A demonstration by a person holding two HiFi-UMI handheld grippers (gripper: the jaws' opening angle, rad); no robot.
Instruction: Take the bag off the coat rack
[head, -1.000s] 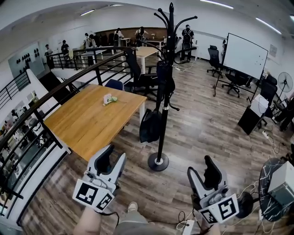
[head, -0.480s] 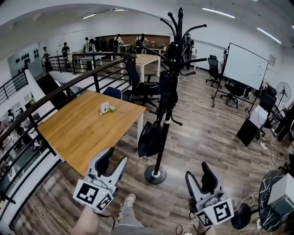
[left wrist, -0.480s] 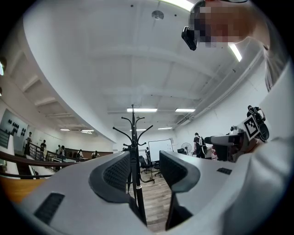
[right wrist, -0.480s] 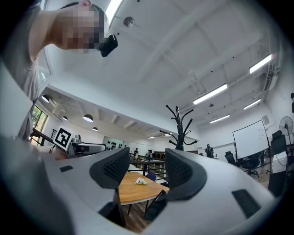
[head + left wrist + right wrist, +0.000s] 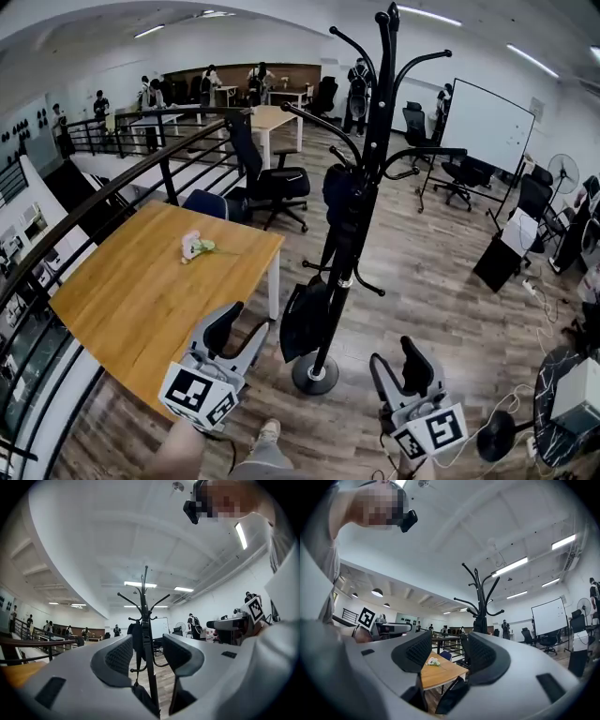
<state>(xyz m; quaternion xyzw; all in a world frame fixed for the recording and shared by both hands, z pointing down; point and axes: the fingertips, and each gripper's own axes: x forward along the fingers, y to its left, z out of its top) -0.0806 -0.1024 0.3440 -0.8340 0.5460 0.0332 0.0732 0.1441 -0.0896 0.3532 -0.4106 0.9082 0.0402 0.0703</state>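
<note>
Stands nearer the coat rack than a second ago, with its round base now close ahead of the feet. Holds the left hand-held gripper and the right hand-held gripper low, one on either side of the pole and touching nothing. Shows both sets of jaws wide apart, with nothing between the pads. Finds the black bag hanging low against the pole, just above the base and beside the corner of the wooden surface. Spots a second dark bag higher up among the hooks. Sights the rack, well off, between the left jaws.
</note>
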